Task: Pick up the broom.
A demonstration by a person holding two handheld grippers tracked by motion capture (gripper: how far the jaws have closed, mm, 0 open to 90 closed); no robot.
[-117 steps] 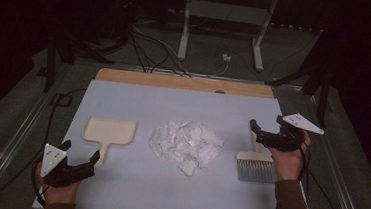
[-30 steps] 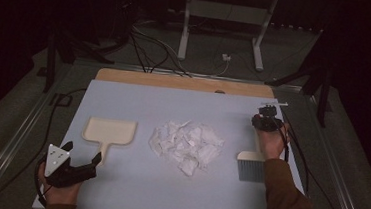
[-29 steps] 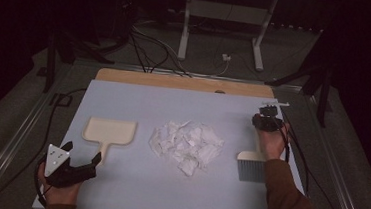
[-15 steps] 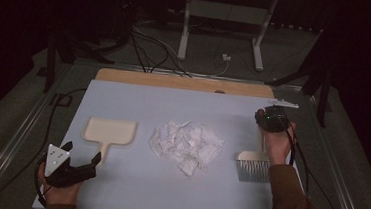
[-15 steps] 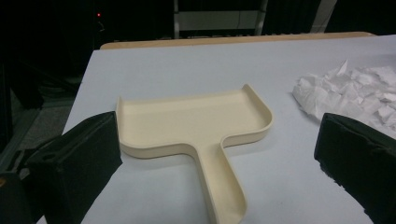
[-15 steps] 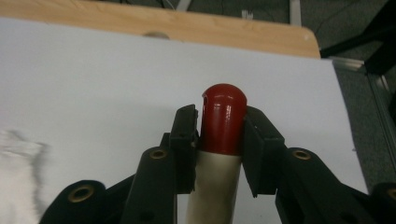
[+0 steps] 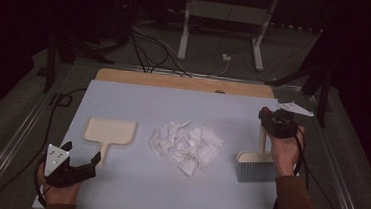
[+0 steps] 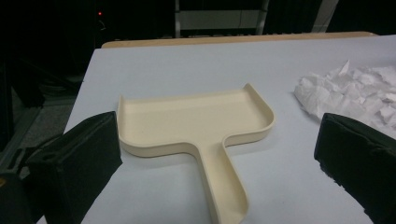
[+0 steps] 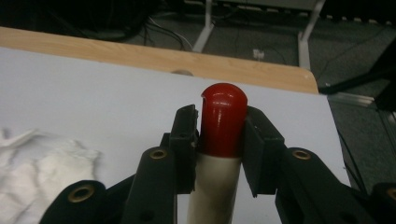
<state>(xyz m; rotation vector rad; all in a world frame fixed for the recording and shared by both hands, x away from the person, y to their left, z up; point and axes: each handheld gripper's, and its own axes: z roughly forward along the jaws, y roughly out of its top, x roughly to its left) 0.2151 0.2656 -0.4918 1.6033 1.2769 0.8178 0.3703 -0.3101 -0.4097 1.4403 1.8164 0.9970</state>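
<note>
Bristles of the brush [image 7: 258, 165] probably skim the bench [image 7: 173, 103]; right tongs [image 9: 219, 126] pinch its red-capped handle. Sweeping hard could scatter the paper scraps [image 7: 186, 143] past the dustpan [image 7: 108, 131], since left tongs [image 8: 219, 168] wait spread.

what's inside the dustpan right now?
Nothing: the dustpan is bare inside, tray and handle channel alike. The torn paper pile lies beside it on the table, apart from it. Nothing covers the tray.

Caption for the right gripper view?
Right hand-held gripper clamps the brush's red-capped handle above the table, paper scraps nearby.
</note>
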